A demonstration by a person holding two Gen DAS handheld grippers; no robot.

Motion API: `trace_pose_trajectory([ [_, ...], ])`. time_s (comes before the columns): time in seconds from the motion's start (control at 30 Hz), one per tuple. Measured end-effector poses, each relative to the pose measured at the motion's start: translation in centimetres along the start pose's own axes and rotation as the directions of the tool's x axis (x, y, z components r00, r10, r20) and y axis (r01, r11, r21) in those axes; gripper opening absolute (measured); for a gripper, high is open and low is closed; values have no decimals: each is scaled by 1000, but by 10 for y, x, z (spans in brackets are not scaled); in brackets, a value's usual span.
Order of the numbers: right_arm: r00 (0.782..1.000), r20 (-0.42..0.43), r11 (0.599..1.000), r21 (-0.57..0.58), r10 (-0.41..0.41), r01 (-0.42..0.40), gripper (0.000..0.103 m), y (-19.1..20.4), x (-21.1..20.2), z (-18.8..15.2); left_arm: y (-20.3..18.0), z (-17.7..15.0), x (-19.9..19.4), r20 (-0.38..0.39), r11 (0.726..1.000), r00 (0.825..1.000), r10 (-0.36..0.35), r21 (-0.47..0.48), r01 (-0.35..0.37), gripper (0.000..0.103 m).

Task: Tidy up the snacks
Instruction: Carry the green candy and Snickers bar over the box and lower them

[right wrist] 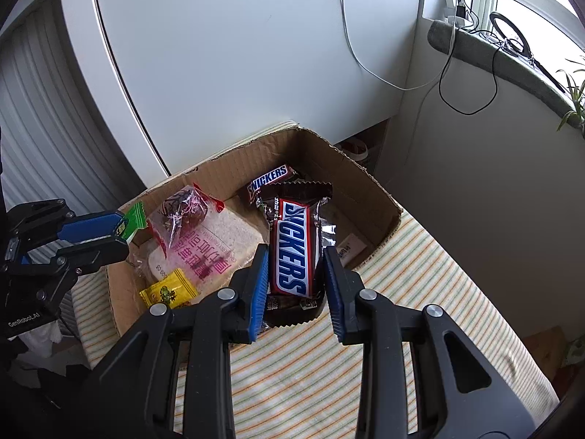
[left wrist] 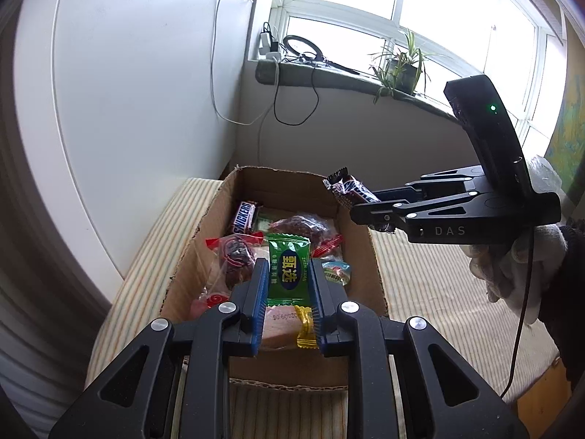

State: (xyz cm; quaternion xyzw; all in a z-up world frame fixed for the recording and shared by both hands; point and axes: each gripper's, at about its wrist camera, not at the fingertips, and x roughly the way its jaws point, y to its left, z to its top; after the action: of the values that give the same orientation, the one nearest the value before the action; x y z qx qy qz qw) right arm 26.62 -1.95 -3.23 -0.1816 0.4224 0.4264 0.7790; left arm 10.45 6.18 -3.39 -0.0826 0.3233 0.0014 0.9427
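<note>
A green candy packet (left wrist: 288,274) stands upright between the blue pads of my left gripper (left wrist: 288,263), which is shut on it just above the near half of a cardboard box (left wrist: 285,175). My right gripper (right wrist: 295,248) is shut on a Snickers bar (right wrist: 292,245) over the box's (right wrist: 219,168) near right corner. From the left wrist, the right gripper (left wrist: 356,212) hangs at the box's right rim with the bar (left wrist: 347,188) sticking out. From the right wrist, the left gripper (right wrist: 122,228) and green packet (right wrist: 133,219) are at the box's left rim. Inside lie another Snickers (right wrist: 268,179), a red-wrapped sweet (right wrist: 182,206), a yellow candy (right wrist: 169,291) and a bread pack (right wrist: 204,245).
The box sits on a striped cloth surface (right wrist: 420,292). A white cabinet (right wrist: 237,55) stands close behind it. The window sill (left wrist: 329,77) holds a plant (left wrist: 402,66) and cables. A gloved hand (left wrist: 512,267) holds the right gripper, with a cord hanging from it.
</note>
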Motion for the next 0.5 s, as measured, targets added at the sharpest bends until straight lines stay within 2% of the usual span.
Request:
trace_pose_trajectory([
  [0.5, 999, -30, 1000, 14, 22, -22, 30, 6, 35, 13, 5, 6, 8, -8, 1000, 1000, 22, -7, -22, 20],
])
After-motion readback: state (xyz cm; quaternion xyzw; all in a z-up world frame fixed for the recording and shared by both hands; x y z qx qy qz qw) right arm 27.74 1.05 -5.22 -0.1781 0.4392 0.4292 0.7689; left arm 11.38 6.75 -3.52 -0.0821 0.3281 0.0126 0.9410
